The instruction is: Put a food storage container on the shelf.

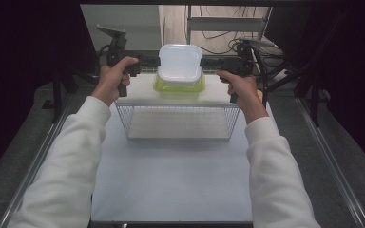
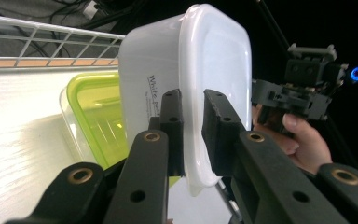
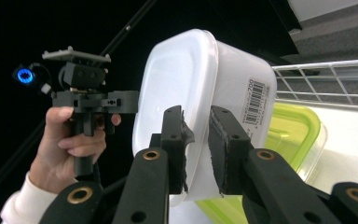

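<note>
While lifted: white container [image 1: 179,63] hangs above green-lidded box [image 1: 179,85]
Tools: left tool [image 2: 193,135], right tool [image 3: 196,144] both clamp its rim
Left: setting it down, judging

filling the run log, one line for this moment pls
left gripper: shut on white tub rim | right gripper: shut on rim | tub: above green-lid box | shelf

Lab: dark curtains [image 1: 24,71], floor cables [image 1: 218,35], test table [image 1: 171,180].
</note>
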